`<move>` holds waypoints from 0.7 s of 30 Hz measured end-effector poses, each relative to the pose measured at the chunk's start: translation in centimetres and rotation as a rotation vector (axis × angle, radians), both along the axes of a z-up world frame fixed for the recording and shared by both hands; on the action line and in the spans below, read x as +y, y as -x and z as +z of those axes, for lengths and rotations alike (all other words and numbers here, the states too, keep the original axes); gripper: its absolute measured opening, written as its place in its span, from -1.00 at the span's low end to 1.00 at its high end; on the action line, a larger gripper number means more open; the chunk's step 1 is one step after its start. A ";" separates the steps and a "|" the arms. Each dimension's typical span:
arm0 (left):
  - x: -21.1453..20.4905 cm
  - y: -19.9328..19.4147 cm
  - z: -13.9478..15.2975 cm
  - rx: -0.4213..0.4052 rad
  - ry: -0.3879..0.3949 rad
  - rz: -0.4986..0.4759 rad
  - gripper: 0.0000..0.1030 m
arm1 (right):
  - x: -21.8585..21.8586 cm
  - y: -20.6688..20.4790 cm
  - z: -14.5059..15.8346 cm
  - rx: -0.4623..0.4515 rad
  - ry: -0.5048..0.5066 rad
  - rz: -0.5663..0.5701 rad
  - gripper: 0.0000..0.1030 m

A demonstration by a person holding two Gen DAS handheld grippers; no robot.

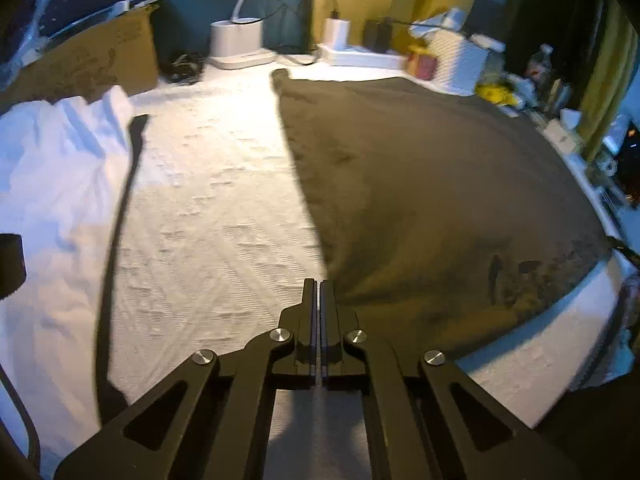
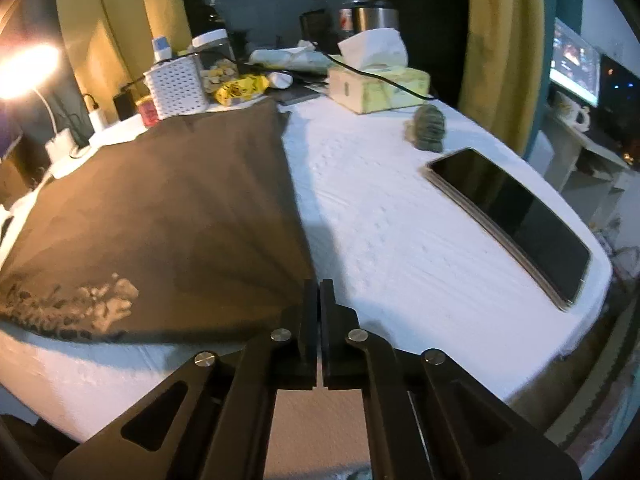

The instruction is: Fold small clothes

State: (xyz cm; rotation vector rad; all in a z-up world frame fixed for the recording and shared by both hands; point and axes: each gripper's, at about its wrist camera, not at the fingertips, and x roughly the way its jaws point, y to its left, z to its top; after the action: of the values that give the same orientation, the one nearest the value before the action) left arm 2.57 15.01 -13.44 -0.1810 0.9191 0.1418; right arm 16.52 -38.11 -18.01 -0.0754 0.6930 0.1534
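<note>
1. Your white-covered table point(image 2: 400, 216) carries everything.
2. The brown garment point(image 1: 420, 184) lies spread flat on it, with a pale print near its front hem.
3. Your left gripper point(image 1: 320, 286) is pinched closed on the garment's near left corner.
4. Your right gripper point(image 2: 320, 286) is likewise clamped on the near right corner.
5. A dark phone point(image 2: 516, 216) lies well to the right.

gripper point(image 1: 319, 285) pinching brown garment point(image 1: 420, 200) corner, white cloth point(image 1: 48, 168)

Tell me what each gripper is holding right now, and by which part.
Left gripper pinches the brown cloth at its near left corner; right gripper pinches its near right corner. Both fingers are shut.
</note>
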 end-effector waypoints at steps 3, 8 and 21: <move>0.7 0.1 0.0 -0.004 0.027 0.019 -1.00 | -1.1 0.3 0.1 0.009 -0.020 -0.009 -1.00; 1.0 0.0 1.0 -0.058 0.046 0.041 -1.00 | -0.7 0.4 0.3 0.009 -0.018 -0.014 -1.00; -1.9 -1.5 2.3 -0.086 0.027 -0.037 -0.98 | 0.6 0.7 1.2 0.002 -0.020 0.004 -0.48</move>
State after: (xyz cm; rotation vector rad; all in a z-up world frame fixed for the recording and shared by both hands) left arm 4.11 13.15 -11.18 -0.1932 0.8387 0.0865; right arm 15.85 -37.53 -16.82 -0.0578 0.6930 0.1643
